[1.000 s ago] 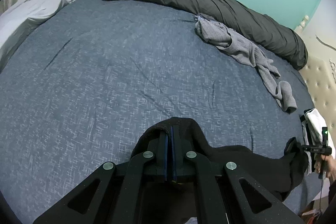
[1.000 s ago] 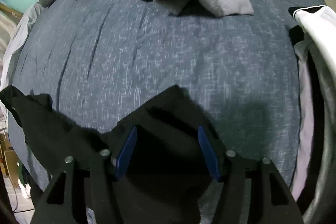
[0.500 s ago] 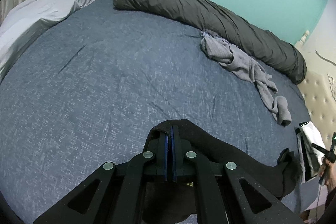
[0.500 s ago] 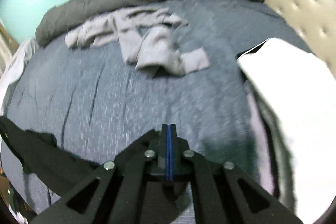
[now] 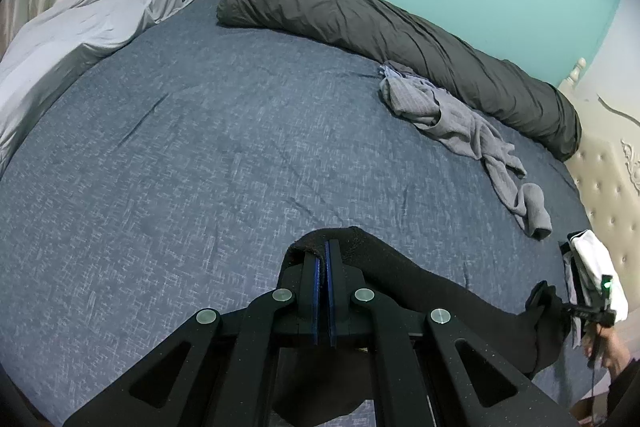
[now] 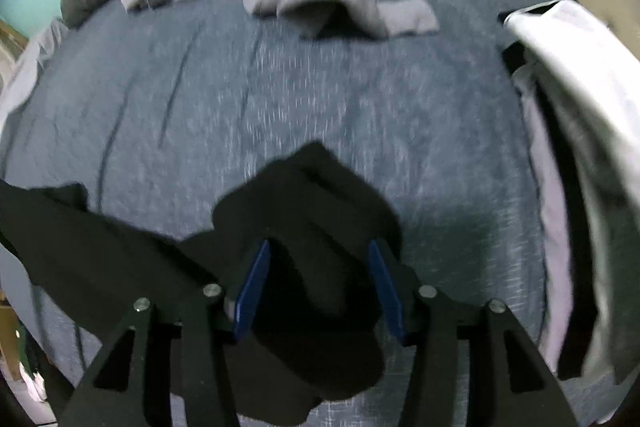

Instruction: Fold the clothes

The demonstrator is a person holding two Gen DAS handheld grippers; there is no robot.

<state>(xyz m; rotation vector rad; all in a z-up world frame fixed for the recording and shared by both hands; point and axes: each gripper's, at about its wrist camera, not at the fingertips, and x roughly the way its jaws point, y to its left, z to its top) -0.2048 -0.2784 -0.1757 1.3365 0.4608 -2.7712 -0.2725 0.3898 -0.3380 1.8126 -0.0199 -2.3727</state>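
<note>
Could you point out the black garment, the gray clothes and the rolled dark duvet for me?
black garment [image 5: 420,291]: left wrist view, stretched middle.
gray clothes [image 5: 456,123]: left wrist view, crumpled middle.
rolled dark duvet [image 5: 360,15]: left wrist view, upper side.

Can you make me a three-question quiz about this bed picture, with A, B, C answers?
1. Where does the grey garment lie?
A. beside the rolled dark duvet
B. on the floor
C. on the pale pillow

2. What colour is the garment in the left gripper?
A. red
B. black
C. yellow

3. How are the right gripper fingers?
A. pressed together
B. spread apart
C. out of view

Answers: 1 A, it lies along the duvet's near side. 2 B, black cloth pokes out between the closed jaws. 3 B, the blue pads stand apart, having just opened.
</note>
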